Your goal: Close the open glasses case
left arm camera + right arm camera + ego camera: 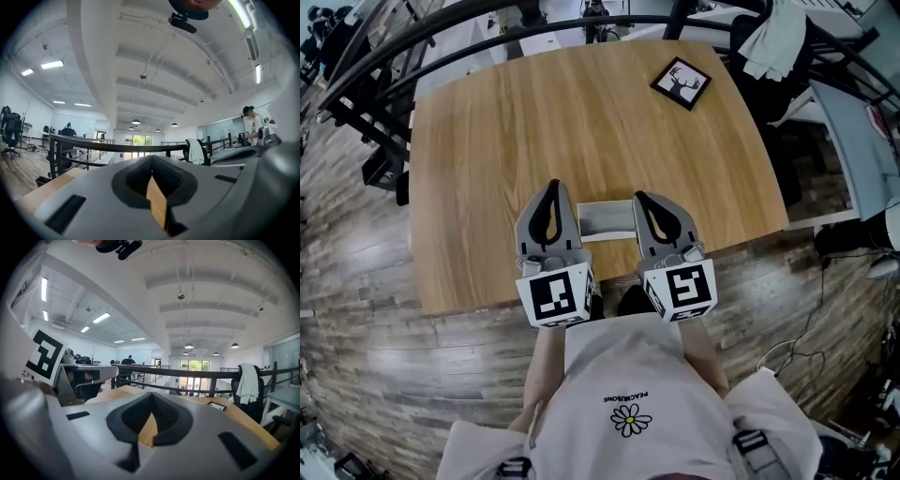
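The case (607, 219) lies on the tabletop (534, 122), between the left tongs (552, 187) and the right tongs (640, 198). Both tongs are closed and hold nothing. A framed picture (682, 82) lies well ahead of the right tongs.

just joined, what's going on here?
A person holds the left hand-held gripper and the right hand-held gripper side by side over the near edge of a wooden table. Both have their jaws shut with nothing between them. The grey glasses case lies on the table between the two, and neither holds it. Whether its lid is down can't be told from the head view. A framed deer picture sits near the far corner.
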